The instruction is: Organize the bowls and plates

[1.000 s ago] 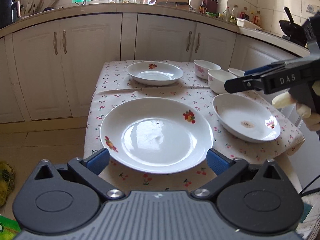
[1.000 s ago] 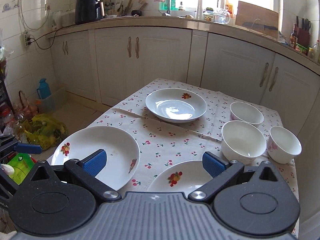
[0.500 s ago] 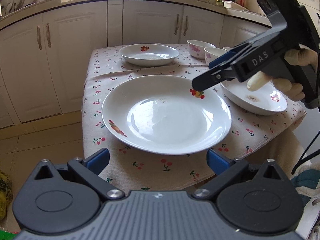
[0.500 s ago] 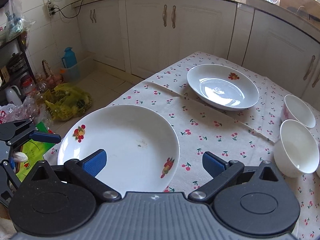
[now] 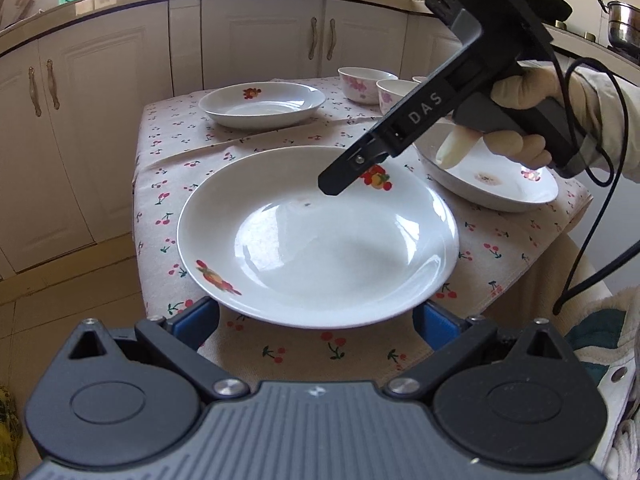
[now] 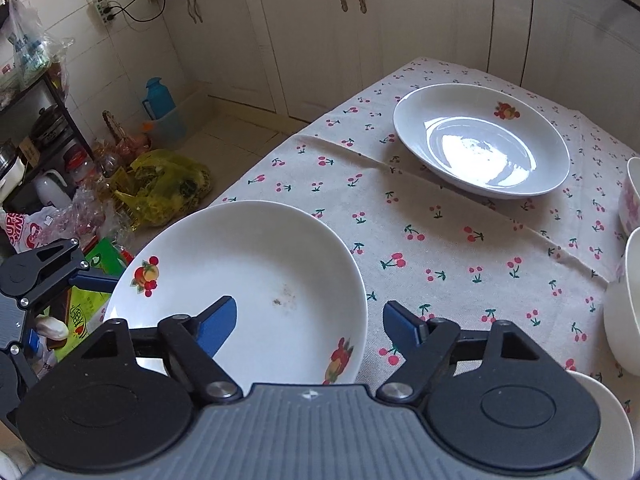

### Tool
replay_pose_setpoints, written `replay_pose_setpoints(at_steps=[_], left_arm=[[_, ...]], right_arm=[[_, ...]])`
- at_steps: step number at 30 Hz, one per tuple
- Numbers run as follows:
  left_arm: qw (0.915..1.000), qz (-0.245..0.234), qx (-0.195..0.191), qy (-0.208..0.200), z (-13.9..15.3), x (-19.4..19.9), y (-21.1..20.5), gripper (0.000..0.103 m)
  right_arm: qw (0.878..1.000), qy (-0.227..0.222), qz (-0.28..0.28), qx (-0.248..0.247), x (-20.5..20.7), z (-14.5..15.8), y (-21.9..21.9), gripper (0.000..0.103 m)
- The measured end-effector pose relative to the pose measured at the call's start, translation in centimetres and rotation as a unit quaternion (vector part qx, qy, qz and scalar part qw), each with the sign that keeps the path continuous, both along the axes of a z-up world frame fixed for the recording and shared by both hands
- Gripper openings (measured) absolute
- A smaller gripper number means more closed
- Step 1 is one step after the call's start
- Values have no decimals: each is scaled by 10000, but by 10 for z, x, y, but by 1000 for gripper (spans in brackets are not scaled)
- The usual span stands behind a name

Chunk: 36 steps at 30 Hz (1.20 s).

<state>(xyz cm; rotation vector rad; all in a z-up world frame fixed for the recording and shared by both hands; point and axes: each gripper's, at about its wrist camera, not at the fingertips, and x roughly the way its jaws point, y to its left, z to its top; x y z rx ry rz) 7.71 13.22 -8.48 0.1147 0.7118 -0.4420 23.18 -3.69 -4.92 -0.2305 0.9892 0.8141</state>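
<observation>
Over the table (image 6: pixel 460 248), right claw (image 6: pixel 310 320) has just been closing around the big plate's (image 6: pixel 256 264) rim, pads not touching; left claw (image 5: pixel 316 316) gapes wide.

**Plates and bowls laid out across the cloth-covered table**

Found nearest the front edge of the square table under its cherry-printed cloth (image 5: pixel 168 168): the large round white ceramic plate with fruit decals (image 5: pixel 316 240). Set behind it, well apart near the far edge: a smaller white deep plate (image 5: pixel 262 104). Placed to the right of the large plate, just beside it: another white shallow dish (image 5: pixel 496 184). Grouped behind that dish, at the far right corner: small white bowls with pink flowers (image 5: pixel 366 84). Stood beyond the table: cream cabinets (image 5: pixel 260 40).
</observation>
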Motion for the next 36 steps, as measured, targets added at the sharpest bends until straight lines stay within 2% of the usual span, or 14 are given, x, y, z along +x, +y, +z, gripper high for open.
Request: replay_pose_setpoints(at_steps=[6, 20, 26, 36], left_arm=[[9999, -117, -9, 32, -1, 4, 0, 102], [9996, -213, 130, 97, 0, 11, -2, 101], [9995, -268, 150, 59, 6, 20, -4, 101], [9986, -522, 99, -29, 9, 60, -11, 101]], right_arm=[[9997, 230, 72, 60, 9, -5, 4, 70], [9991, 362, 168, 141, 12, -6, 6, 69], [9993, 322, 32, 191, 17, 0, 1, 69], [9989, 90, -383, 237, 41, 11, -13, 69]])
